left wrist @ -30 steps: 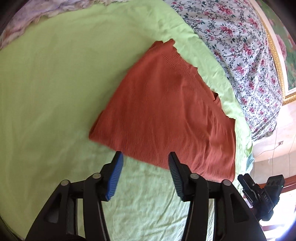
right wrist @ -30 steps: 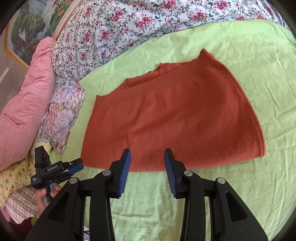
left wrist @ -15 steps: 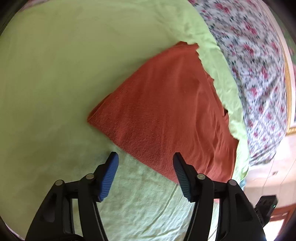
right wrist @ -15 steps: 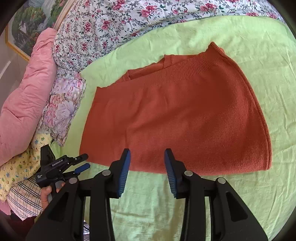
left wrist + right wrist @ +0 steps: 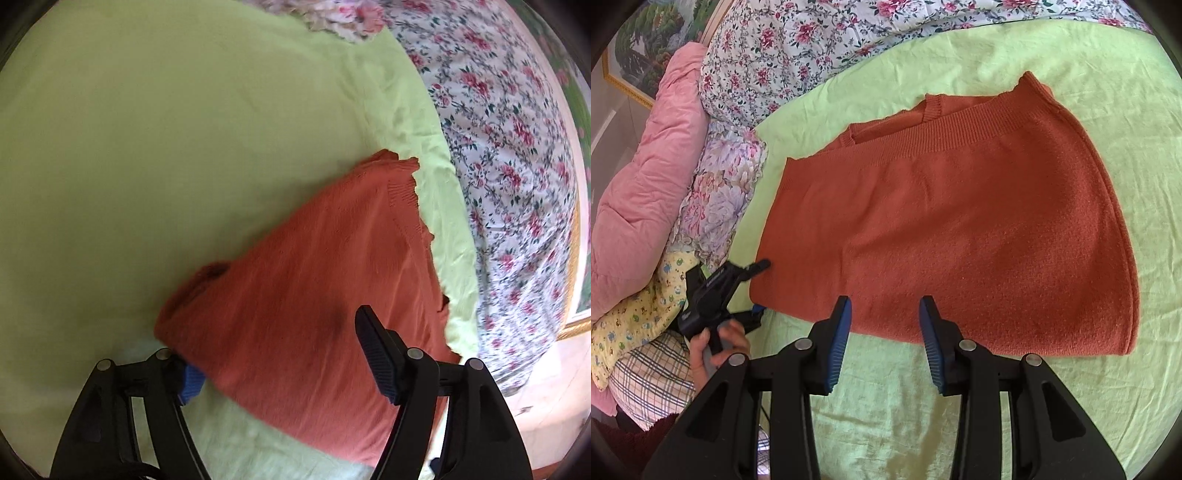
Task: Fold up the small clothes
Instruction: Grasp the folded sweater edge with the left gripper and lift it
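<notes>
Left corner of the folded knit being straddled for the next fold.

Left wrist view: the left gripper is seen at lower centre, jaws opening, one finger under and one over the rust-orange sweater corner, not yet pinched; all layers should be gathered before closing. Right wrist view: the right gripper sits part-open and empty at the near hem, lower centre. The sweater lies mid-frame on the green bedsheet; soft fuzzy knit, ribbed band, trapezoid outline.
</notes>
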